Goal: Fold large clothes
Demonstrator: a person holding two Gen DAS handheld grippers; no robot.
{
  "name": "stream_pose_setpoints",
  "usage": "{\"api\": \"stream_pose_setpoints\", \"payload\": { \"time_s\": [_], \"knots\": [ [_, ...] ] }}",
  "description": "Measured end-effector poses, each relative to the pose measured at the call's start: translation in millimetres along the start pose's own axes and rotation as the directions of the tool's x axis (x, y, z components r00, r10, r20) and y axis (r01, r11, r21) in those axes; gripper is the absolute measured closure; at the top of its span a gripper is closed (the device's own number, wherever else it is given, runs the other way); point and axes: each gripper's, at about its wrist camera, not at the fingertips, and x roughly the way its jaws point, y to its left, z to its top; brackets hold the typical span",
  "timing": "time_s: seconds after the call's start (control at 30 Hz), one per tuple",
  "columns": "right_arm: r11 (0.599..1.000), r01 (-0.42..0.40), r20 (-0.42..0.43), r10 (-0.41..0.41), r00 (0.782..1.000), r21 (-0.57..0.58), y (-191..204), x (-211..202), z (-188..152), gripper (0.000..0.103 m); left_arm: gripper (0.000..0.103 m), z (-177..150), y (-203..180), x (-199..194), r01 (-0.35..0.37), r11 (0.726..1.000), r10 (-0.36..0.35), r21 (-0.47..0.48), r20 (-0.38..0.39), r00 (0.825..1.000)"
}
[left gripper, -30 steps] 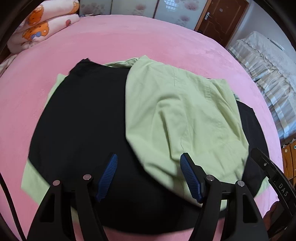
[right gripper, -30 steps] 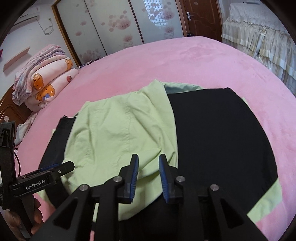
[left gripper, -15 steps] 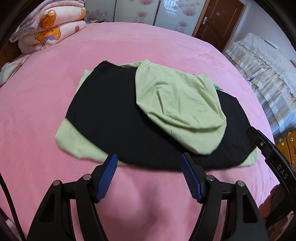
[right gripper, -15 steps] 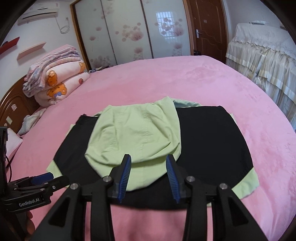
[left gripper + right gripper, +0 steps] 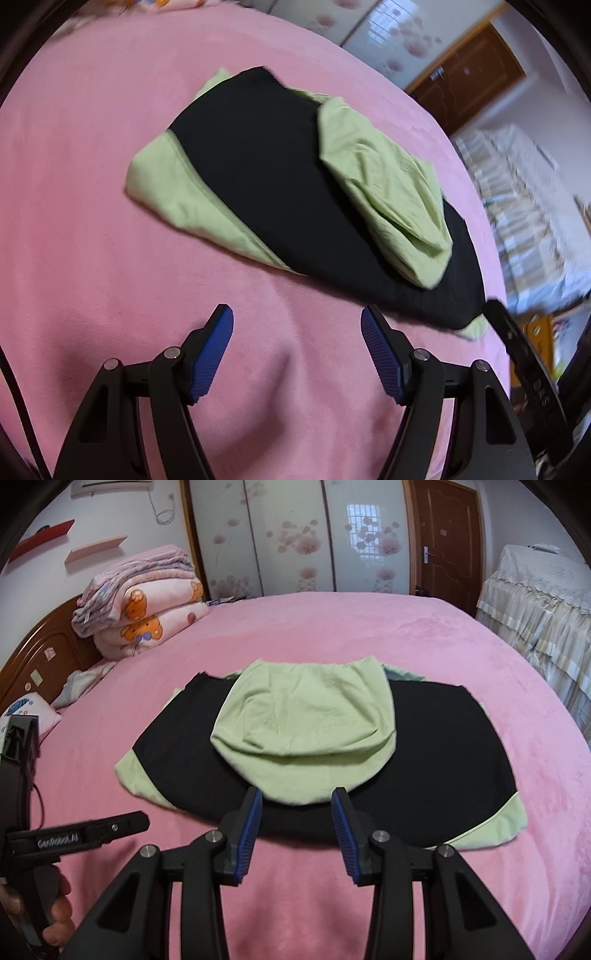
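Observation:
A black and light green garment (image 5: pixel 443 746) lies folded flat on the pink bed (image 5: pixel 369 635), with a light green part (image 5: pixel 306 731) folded over its middle. It also shows in the left wrist view (image 5: pixel 266 192), tilted. My left gripper (image 5: pixel 297 350) is open and empty above bare pink cover, short of the garment's near edge. My right gripper (image 5: pixel 297 823) is open and empty, just in front of the garment's near edge. The left gripper also shows at the left of the right wrist view (image 5: pixel 85 834).
Folded pink bear-print quilts (image 5: pixel 144 605) are stacked by the wooden headboard (image 5: pixel 40 653) at the back left. A second bed with a cream cover (image 5: pixel 543 602) stands to the right. Sliding wardrobe doors (image 5: pixel 295 535) and a wooden door (image 5: pixel 443 535) are behind.
Both grippers have drawn back from the garment toward the near edge of the bed. The right gripper has opened wider and let go of the green fold. The left view has tilted.

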Motion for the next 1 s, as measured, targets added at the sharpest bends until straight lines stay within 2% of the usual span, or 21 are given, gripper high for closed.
{"api": "stream_pose_setpoints", "payload": {
  "time_s": [0.1,0.23,0.43,0.6,0.63,0.67,0.7,0.77,0.8,0.87,0.9,0.93,0.97,1.0],
  "knots": [
    [1.000,-0.018,-0.016,0.018,1.000,-0.002,3,8,-3,0.064,0.033,5,21,14,0.018,0.998,-0.017,-0.055,0.029,0.999],
    [1.000,-0.026,-0.036,0.026,0.999,-0.010,7,22,-3,0.064,0.033,18,45,35,0.078,0.989,-0.069,-0.122,0.074,0.995],
    [0.999,-0.032,-0.056,0.032,0.998,-0.011,10,42,-1,0.064,0.033,44,49,59,0.106,0.987,-0.086,-0.125,0.153,0.984],
    [1.000,-0.021,-0.061,0.020,0.998,-0.019,10,59,5,0.064,0.033,79,44,79,0.110,0.986,-0.082,-0.122,0.215,0.973],
    [1.000,-0.014,-0.056,0.013,0.998,-0.024,10,62,8,0.064,0.036,85,44,81,0.112,0.986,-0.081,-0.127,0.231,0.970],
    [1.000,-0.004,-0.045,0.003,0.999,-0.030,10,64,12,0.064,0.049,91,44,82,0.110,0.985,-0.074,-0.134,0.244,0.967],
    [0.999,0.009,-0.027,-0.010,1.000,-0.034,9,65,18,0.064,0.071,97,45,83,0.103,0.984,-0.064,-0.145,0.257,0.964],
    [0.998,0.033,0.007,-0.033,0.999,-0.052,10,71,31,0.064,0.088,107,43,84,0.096,0.983,-0.049,-0.155,0.283,0.958],
    [0.997,0.052,0.023,-0.051,0.998,-0.065,11,76,40,0.064,0.090,108,42,82,0.098,0.984,-0.050,-0.151,0.292,0.955],
    [0.992,0.090,0.050,-0.086,0.995,-0.085,12,87,55,0.066,0.093,108,28,76,0.056,0.993,-0.018,-0.106,0.324,0.946],
    [0.990,0.103,0.065,-0.097,0.993,-0.096,12,94,61,0.071,0.094,107,19,71,0.018,0.998,0.006,-0.068,0.343,0.939],
    [0.987,0.117,0.071,-0.110,0.991,-0.110,12,102,66,0.082,0.094,105,9,65,-0.012,0.999,0.022,-0.030,0.368,0.930],
    [0.982,0.139,0.064,-0.131,0.989,-0.127,12,112,68,0.088,0.094,105,3,60,-0.026,1.000,0.026,-0.006,0.384,0.923],
    [0.977,0.157,0.040,-0.153,0.987,-0.142,12,125,68,0.090,0.094,104,-5,54,-0.039,0.999,0.028,0.020,0.400,0.916]
  ]
}}
